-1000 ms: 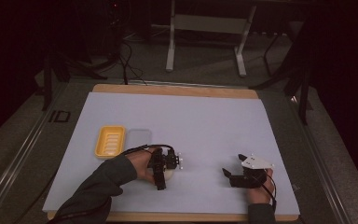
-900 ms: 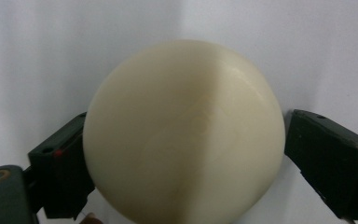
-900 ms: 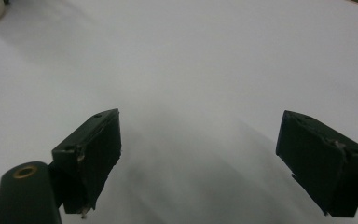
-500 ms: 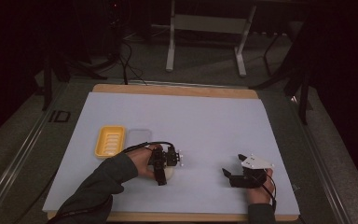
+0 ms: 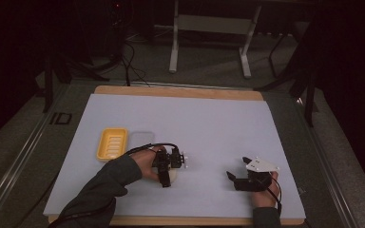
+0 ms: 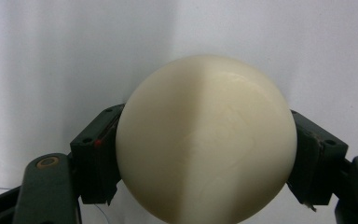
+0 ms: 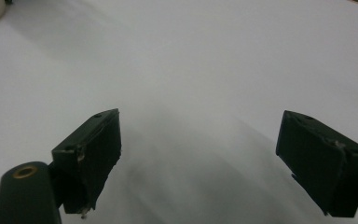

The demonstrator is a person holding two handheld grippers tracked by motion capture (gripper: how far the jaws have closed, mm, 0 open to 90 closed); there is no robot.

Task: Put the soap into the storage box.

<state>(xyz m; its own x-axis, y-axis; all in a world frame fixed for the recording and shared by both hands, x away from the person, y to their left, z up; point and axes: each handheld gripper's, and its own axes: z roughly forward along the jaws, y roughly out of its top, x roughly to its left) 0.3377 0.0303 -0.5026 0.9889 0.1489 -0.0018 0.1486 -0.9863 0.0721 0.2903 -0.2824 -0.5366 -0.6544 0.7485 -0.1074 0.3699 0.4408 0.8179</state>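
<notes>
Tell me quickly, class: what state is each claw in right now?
Left claw: jaws have just been closing, now shut on the smooth cream-coloured round soap bar.
Right claw: open, nothing between its jaws.

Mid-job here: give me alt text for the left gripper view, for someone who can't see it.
A smooth, cream-coloured rounded bar of soap sits between the left gripper's two black jaws, which have just been closing and now touch its left and right sides. Behind it lies the plain pale lilac table cover.
</notes>
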